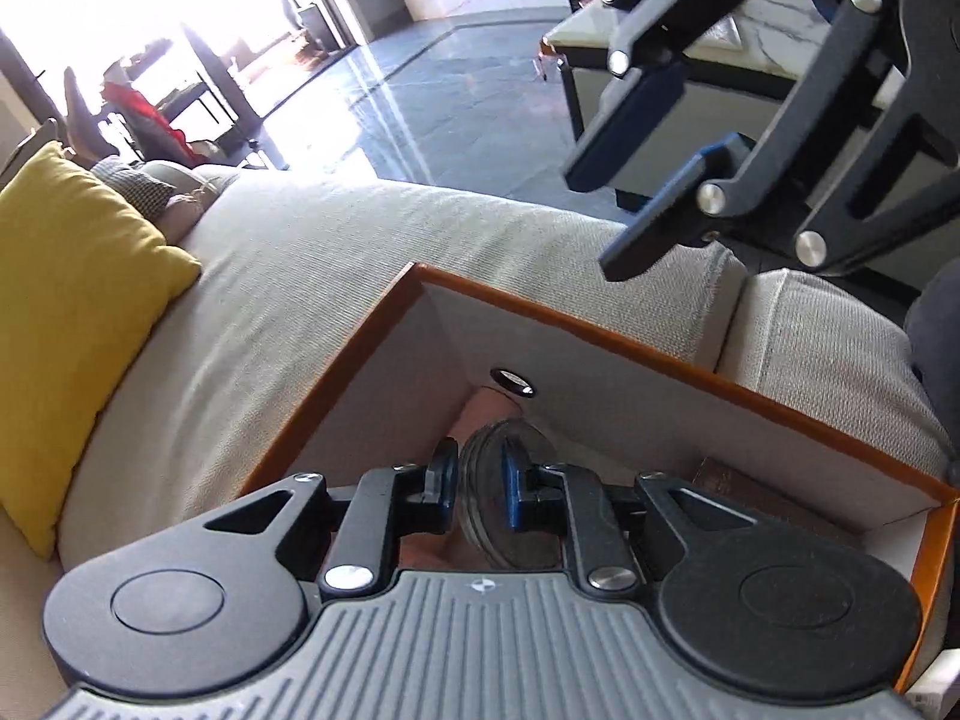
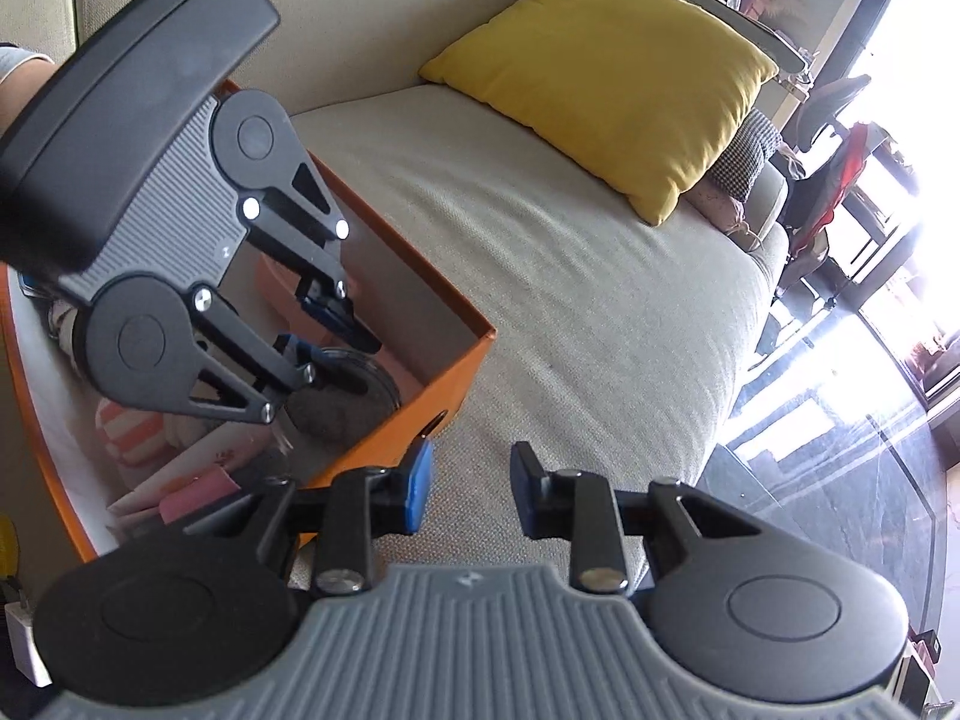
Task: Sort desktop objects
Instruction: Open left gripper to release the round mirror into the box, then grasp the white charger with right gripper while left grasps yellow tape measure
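One disc (image 1: 501, 480), clear and ribbed, is held between the pads of the left gripper (image 1: 477, 483) inside the orange box (image 1: 660, 354). Right gripper (image 2: 468, 489) is held part-open, empty, outside. Step judged: depositing. Release is required next.

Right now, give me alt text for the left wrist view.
The left gripper holds a round clear disc inside an orange-rimmed box on a beige sofa. The right gripper hovers empty above the box; a yellow cushion lies left.
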### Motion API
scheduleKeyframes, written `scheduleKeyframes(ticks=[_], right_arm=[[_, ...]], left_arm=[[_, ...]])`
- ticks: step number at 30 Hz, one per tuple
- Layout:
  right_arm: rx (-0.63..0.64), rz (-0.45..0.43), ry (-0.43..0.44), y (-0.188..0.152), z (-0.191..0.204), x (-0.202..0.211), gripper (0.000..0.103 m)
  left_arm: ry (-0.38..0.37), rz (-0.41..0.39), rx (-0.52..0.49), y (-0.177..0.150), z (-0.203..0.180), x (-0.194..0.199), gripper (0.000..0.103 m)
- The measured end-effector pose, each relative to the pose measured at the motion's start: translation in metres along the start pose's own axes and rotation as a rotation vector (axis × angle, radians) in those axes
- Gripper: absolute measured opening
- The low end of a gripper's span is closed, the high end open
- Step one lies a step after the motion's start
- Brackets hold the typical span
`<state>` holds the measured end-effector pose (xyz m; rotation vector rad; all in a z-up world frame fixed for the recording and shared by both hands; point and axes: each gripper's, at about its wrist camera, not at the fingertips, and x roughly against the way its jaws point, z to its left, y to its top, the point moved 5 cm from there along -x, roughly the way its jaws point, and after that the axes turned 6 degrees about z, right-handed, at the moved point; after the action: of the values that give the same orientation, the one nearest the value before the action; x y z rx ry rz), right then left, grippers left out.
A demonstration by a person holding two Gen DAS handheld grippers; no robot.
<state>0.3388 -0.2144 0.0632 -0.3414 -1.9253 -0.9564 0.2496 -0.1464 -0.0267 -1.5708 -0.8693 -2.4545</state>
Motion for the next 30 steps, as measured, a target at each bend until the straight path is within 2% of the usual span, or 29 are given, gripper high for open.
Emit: scheduleKeyframes(ticks=[7,10,14,18,21,25,28,30], right_arm=[[-0.055,-0.005,0.016,-0.002,0.007,0.022,0.030],[-0.099,-0.012,0.040,-0.009,0.018,0.035,0.030],[-0.140,-0.065,0.037,-0.026,0.041,0.054,0.030],[-0.182,-0.070,0.060,-0.051,0.072,0.066,0.030],[-0.210,-0.047,0.100,-0.072,0.100,0.070,0.030],[-0.259,0.013,0.183,-0.101,0.146,0.062,0.030],[-0.282,0.059,0.245,-0.120,0.182,0.050,0.030],[-0.284,0.086,0.266,-0.130,0.204,0.041,0.030]], left_arm=[[0.023,-0.077,0.142,-0.007,0.013,0.059,0.018],[0.042,-0.126,0.204,-0.020,0.012,0.097,0.018],[0.042,-0.191,0.278,-0.045,-0.005,0.147,0.019],[0.041,-0.146,0.344,-0.076,-0.039,0.178,0.019],[-0.022,-0.123,0.409,-0.102,-0.066,0.185,0.019],[-0.076,-0.071,0.469,-0.133,-0.103,0.172,0.021],[-0.118,-0.018,0.498,-0.157,-0.128,0.153,0.030],[-0.110,0.014,0.502,-0.172,-0.144,0.141,0.034]])
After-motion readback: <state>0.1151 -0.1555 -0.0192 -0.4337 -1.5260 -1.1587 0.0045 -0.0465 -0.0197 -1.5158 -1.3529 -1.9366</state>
